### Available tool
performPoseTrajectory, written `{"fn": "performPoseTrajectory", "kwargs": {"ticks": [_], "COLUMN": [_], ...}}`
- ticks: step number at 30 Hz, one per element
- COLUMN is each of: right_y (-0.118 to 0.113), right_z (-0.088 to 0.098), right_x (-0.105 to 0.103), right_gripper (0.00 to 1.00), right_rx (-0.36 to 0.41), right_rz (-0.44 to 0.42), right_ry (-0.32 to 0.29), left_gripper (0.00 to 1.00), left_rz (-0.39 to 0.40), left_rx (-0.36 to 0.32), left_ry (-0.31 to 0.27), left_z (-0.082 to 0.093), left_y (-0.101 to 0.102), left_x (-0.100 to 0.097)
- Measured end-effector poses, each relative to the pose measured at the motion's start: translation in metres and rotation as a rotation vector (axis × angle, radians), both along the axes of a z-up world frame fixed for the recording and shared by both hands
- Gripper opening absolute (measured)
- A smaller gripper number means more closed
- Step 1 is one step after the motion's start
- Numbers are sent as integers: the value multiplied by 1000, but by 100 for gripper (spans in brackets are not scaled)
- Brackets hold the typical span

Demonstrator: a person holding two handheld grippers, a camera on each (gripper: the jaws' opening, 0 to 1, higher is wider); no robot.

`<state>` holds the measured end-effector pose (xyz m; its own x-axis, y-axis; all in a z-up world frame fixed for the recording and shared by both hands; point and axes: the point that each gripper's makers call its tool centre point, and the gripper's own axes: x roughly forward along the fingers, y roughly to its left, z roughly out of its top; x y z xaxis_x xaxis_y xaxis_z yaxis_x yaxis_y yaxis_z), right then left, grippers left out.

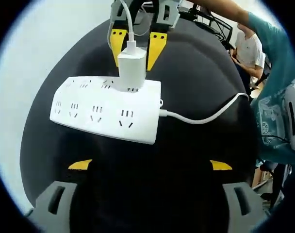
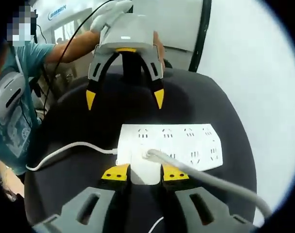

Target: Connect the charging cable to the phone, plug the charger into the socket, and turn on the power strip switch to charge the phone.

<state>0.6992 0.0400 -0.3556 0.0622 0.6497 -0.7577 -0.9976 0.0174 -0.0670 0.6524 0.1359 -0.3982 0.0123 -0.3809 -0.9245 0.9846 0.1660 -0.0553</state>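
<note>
A white power strip (image 1: 106, 110) lies flat on a round black table (image 1: 196, 160), its own cord (image 1: 205, 115) trailing off one end. A white charger (image 1: 132, 68) stands upright in a socket on the strip's far row. The right gripper (image 2: 145, 173) clamps the charger between its yellow-tipped jaws, probably to press it home. A white charging cable (image 2: 205, 180) leaves the charger's top. The left gripper (image 2: 124, 99) hovers beyond the strip, jaws wide apart and holding nothing, likely ready for the switch. The sockets beside the charger hold no plugs.
</note>
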Motion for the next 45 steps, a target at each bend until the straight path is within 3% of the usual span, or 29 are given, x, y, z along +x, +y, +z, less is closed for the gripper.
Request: {"fn": "performPoseTrajectory", "kwargs": {"ticks": [4, 5, 11, 15, 20, 25, 28, 33, 38, 43, 45], "right_y": [0, -2, 0, 0, 4, 3, -2, -3, 0, 2, 0], "right_z": [-7, -13, -8, -10, 2, 13, 24, 25, 17, 17, 14], "right_x": [1, 1, 1, 3, -4, -2, 0, 0, -3, -4, -4], "right_gripper": [20, 20, 19, 22, 26, 27, 25, 9, 7, 5, 5], "right_rx": [-38, -76, -113, -72, 3, 12, 30, 27, -3, -16, -56], "right_rz": [1, 27, 13, 65, 9, 5, 2, -16, 0, -7, -2], "right_ry": [0, -28, 8, -65, -8, -41, -60, -60, -57, -16, -14], "left_gripper": [88, 88, 87, 87, 87, 85, 85, 85, 84, 83, 83], "left_rz": [-5, -5, -6, -7, -7, -7, -3, -6, -1, -1, -1], "left_rx": [3, 2, 1, -8, -10, -12, -14, -10, -13, -3, -10], "left_ry": [-10, -12, -16, -5, -4, -22, -27, -30, -27, -36, -39], "left_z": [1, 1, -2, -3, -3, 4, 6, 6, 4, 5, 5], "left_y": [0, 0, 0, -1, -3, -2, -3, -3, -3, 0, -1], "left_x": [0, 0, 1, -2, -5, -5, -5, -6, -6, 0, 0]}}
